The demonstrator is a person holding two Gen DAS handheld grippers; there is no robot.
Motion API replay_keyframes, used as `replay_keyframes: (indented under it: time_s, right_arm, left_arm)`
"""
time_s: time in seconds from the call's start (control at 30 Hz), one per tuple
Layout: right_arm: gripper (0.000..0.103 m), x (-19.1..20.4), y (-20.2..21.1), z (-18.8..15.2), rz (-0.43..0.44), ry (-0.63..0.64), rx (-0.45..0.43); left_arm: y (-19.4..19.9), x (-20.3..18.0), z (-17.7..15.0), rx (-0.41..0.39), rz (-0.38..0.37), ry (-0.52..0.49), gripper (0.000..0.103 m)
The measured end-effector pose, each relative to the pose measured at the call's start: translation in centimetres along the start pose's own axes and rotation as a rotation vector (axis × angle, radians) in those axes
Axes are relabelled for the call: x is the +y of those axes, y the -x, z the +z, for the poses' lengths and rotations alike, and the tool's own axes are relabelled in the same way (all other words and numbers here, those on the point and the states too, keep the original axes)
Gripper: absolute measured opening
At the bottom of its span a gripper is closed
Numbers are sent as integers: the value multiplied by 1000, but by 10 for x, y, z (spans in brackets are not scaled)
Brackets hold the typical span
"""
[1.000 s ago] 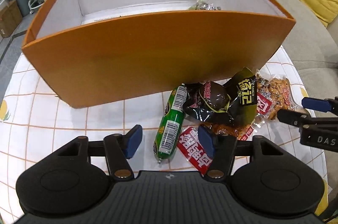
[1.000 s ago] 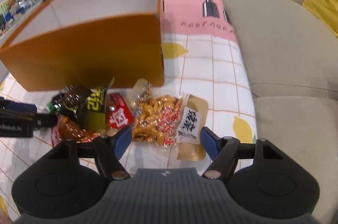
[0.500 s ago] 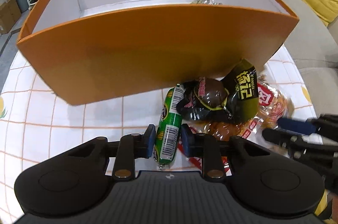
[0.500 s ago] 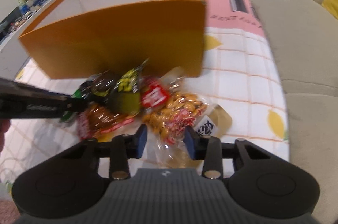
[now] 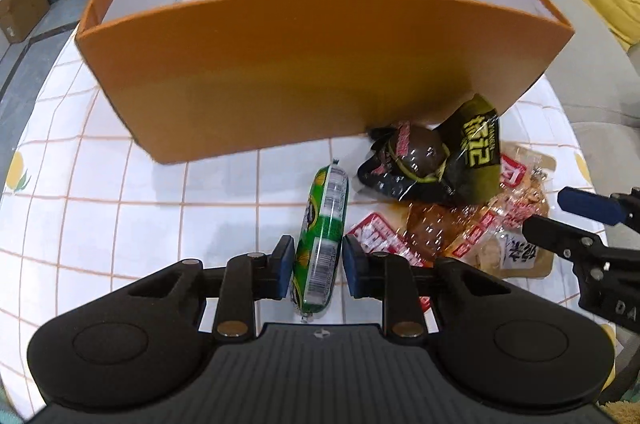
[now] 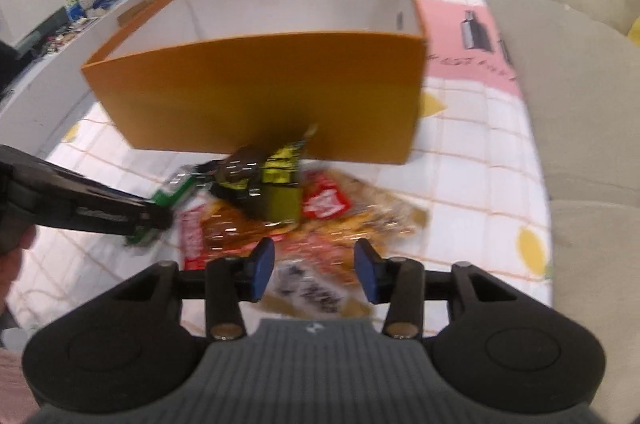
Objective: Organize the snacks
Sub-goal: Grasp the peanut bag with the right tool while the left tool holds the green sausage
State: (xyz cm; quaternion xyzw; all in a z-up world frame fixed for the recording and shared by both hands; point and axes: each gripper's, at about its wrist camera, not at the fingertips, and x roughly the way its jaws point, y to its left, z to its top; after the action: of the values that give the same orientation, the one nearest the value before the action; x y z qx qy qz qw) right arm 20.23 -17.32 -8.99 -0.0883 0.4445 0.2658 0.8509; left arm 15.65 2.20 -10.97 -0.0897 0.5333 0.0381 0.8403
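Left wrist view: left tool is clenched on the green plastic-wrapped sausage stick, pads pressing its lower half.
Sausage stick, look: glossy green cylinder with a white barcode label, twisted ends, lying lengthwise between the pads.
Sausage stick, place: on the white tiled-pattern cloth of the counter, just in front of the orange cardboard box, apart from its wall.
Box: open top, white inside; one small shiny wrapper shows at the far wall.
Remaining pile: black-and-yellow pouch, red-labelled clear packs and a clear bag of orange-brown snacks, heaped together near the box's right corner.
Right wrist view: right tool has just been opening; its jaws stand apart over the clear bag, pads gripping nothing. The view is blurred.
Step in hand: sausage stick grasped, apparently not yet lifted.
Next move, judged: raise the stick clear of the box's near wall, carry it over the rim, release inside.
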Motion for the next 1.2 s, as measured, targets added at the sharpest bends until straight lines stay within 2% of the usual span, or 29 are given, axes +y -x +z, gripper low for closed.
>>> replay_keyframes:
  time_s: [0.07,0.13,0.17,0.23,0.3,0.37,0.43,0.53,0.67,0.8,0.9,0.97,1.1,1.13,1.2]
  right_arm:
    - [53,-3,-1,0,-24,-3,-8]
    - [62,-11,-2,1,-40,-18,-11]
    - [63,-13,-4,2,-43,-25,-12]
    - [72,-14,-6,4,-32,-15,-12]
    - [76,-10,-10,5,-20,38,-11]
    - [76,-3,-16,3,-27,101,0]
    - [72,0,-23,1,-24,104,32]
    - [72,-6,-28,-3,48,-5,61]
    - [74,-8,-31,2,42,-95,65]
    - [75,-7,-36,10,8,-126,54]
    - [76,-9,-43,12,24,-167,45]
    - [73,-5,-41,11,17,-142,36]
    - [53,-9,-35,9,20,-147,45]
    - [42,-13,-31,7,34,-164,54]
    - [38,-20,-23,-4,29,-167,84]
  left_arm:
    - [3,-2,0,-25,-7,-25,36]
    - [3,-4,2,-38,-11,-40,42]
    - [2,-5,3,-38,-10,-44,45]
    - [-2,-6,5,-26,-6,-52,45]
    - [-5,-6,5,-7,-1,-55,45]
    - [-7,-6,4,-4,-4,-50,45]
    - [-7,-6,3,-2,-7,-50,45]
    - [-8,-6,5,-5,-14,-41,45]
    - [-7,-4,2,-8,-18,-32,45]
    - [-5,-3,-1,-9,-17,-25,45]
    - [-5,-3,0,-12,-8,-25,45]
    - [-6,-5,0,-12,-7,-27,45]
    - [-5,-4,0,-10,-8,-27,45]
    - [-4,-3,0,-9,-7,-26,45]
    - [-4,-3,-1,-7,-9,-23,45]
